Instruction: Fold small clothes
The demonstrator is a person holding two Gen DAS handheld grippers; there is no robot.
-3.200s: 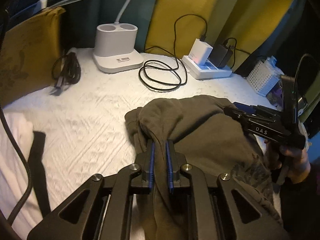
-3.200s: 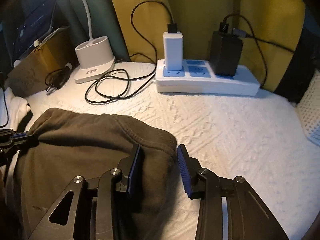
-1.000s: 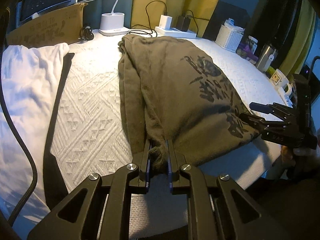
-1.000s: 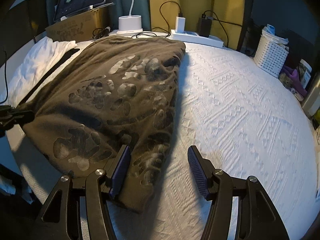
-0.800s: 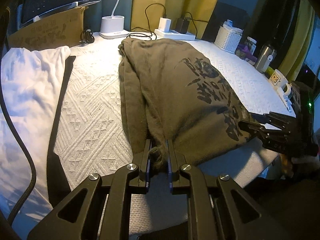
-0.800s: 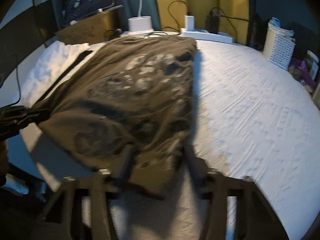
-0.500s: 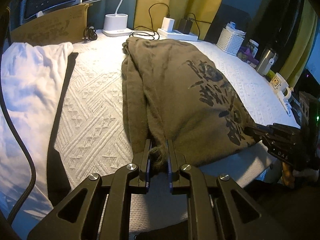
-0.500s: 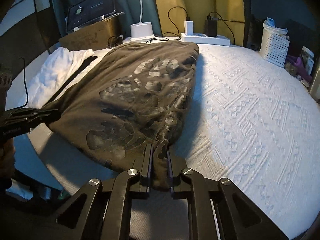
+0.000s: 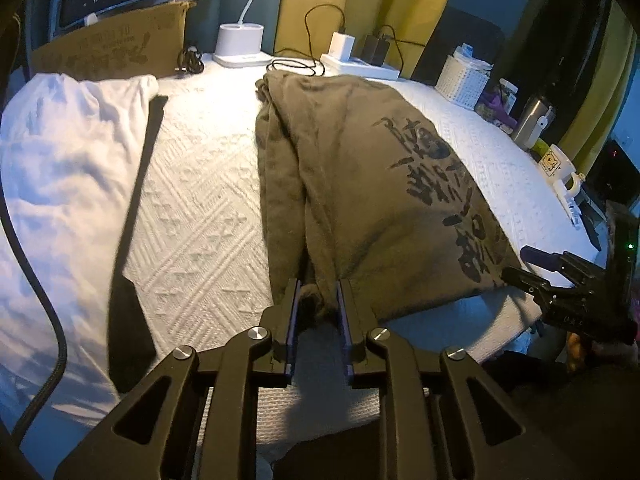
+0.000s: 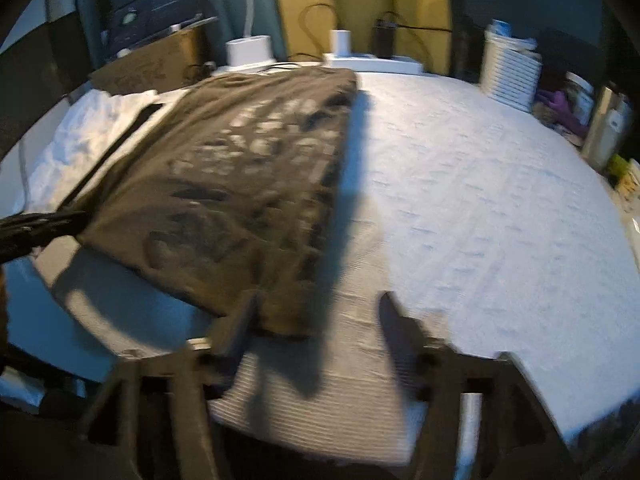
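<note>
Olive shirt (image 9: 360, 184) flat on bed (image 9: 192, 208), hem at near edge. Left tongs (image 9: 316, 316) parting, hem bunch between pads. Right tongs (image 10: 316, 320) spreading, shirt corner unclamped.

Pretty clearly someone's bedroom: a bed (image 9: 200, 216) with a white textured cover, yellow curtains (image 9: 312, 4) behind it, a power strip (image 9: 360, 67) with chargers plugged in, a lamp base (image 9: 239, 45), and a mug (image 9: 558, 164) beside the bed.
</note>
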